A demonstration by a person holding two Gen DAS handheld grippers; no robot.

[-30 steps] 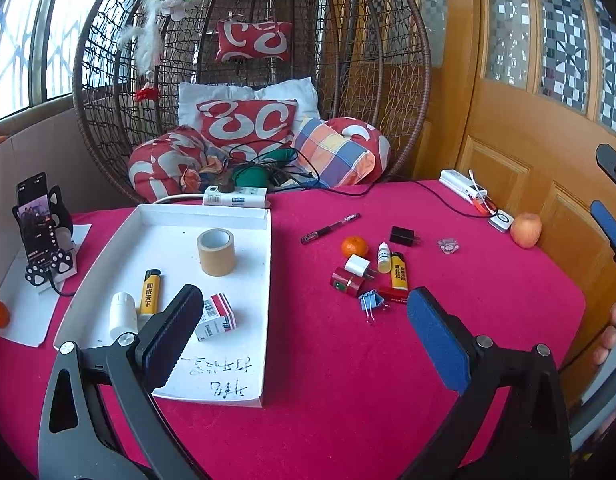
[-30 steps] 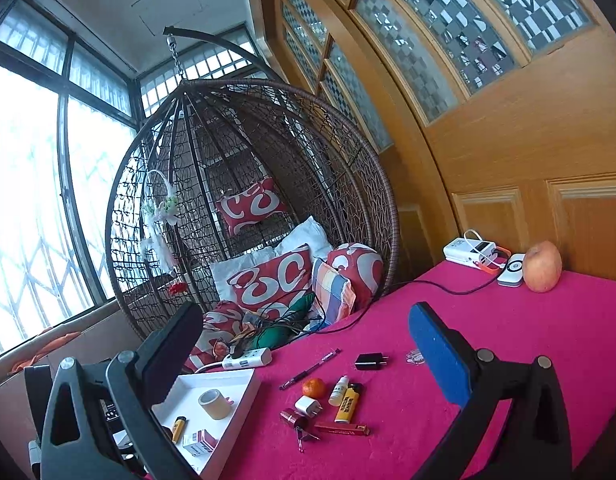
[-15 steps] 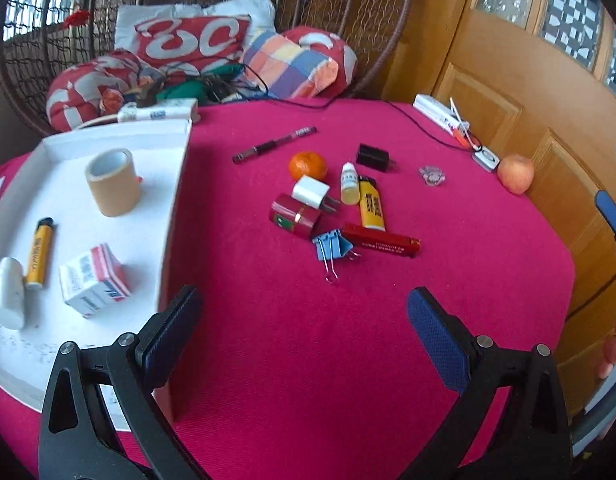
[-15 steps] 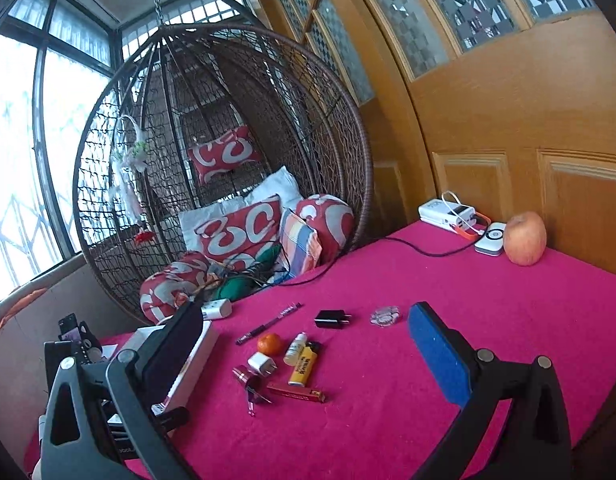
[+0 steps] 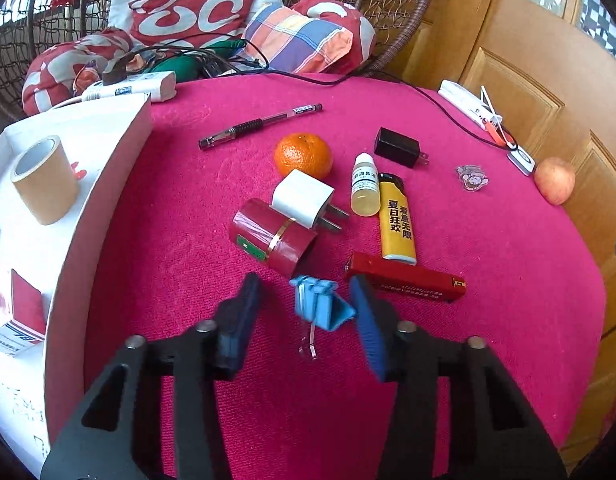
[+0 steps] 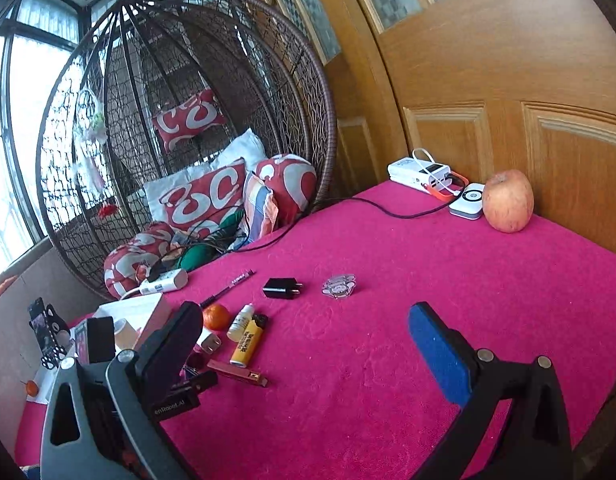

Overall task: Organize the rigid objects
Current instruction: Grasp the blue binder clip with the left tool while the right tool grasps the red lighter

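Note:
A blue binder clip [image 5: 321, 306] lies on the pink cloth between the fingers of my left gripper [image 5: 304, 282]. Its jaws are closing, and a gap still shows on each side of the clip. Just beyond it lie a red cylinder [image 5: 274, 240], a white plug charger [image 5: 304, 198], a tangerine [image 5: 303, 155], a dropper bottle [image 5: 363, 188], a yellow lighter [image 5: 397, 220] and a flat red box [image 5: 407, 280]. The white tray [image 5: 108, 184] at the left holds a tape roll [image 5: 44, 180] and a small carton [image 5: 20, 320]. My right gripper [image 6: 304, 312] hangs open over bare cloth, holding nothing.
A pen [image 5: 260, 125], a black charger [image 5: 396, 147] and a sticker [image 5: 471, 176] lie farther back. An apple [image 5: 555, 180] and a power bank [image 6: 421, 172] sit by the wooden door at the right. A power strip [image 5: 128, 87] and a cable run along the wicker chair.
My left gripper has dropped down and forward to the cluster, and its jaws have narrowed around the blue clip. The right gripper has sunk lower and stayed open.

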